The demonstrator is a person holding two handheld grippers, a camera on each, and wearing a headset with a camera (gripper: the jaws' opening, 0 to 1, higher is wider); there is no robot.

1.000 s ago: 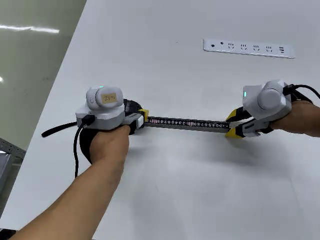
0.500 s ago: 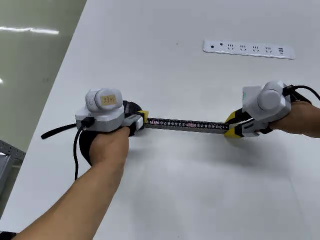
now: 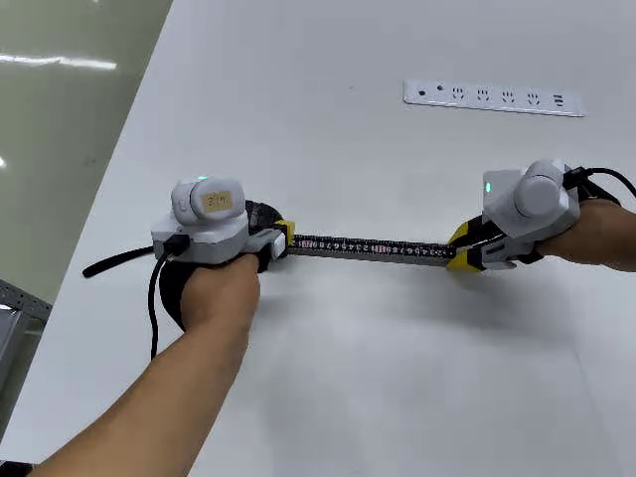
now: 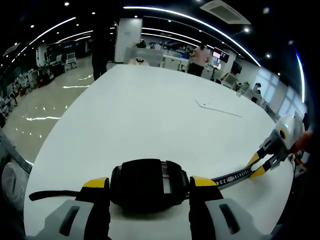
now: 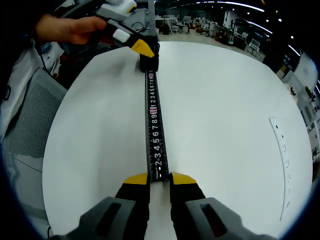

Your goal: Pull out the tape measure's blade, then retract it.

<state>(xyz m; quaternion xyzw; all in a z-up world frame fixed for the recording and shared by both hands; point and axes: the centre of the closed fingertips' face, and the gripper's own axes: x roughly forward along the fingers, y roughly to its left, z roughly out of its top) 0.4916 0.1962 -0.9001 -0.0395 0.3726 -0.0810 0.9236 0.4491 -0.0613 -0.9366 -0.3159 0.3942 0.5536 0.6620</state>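
A: Now, first entry, nearest in the right gripper view?

B: Entry one: right gripper (image 5: 159, 179), jaws almost closed, pinching the free end of the blade (image 5: 154, 120) by its edges.

A: Second?

B: Entry two: blade, drawn out, numbered face up, along the white table (image 3: 348, 378). Its long axis runs straight away from the right gripper.

A: At the far end?

B: Entry three: tape measure case (image 4: 149, 182), black, clamped across its sides by the left gripper (image 3: 280, 239), jaws tight against it.

A: Bearing for the coming move?

B: By my judgement the pull-out looks done. Retracting means the right gripper follows the blade's own line toward the case. Drifting sideways could buckle the blade.

A: Beyond?

B: Entry four: power strip (image 3: 494, 96), well apart.
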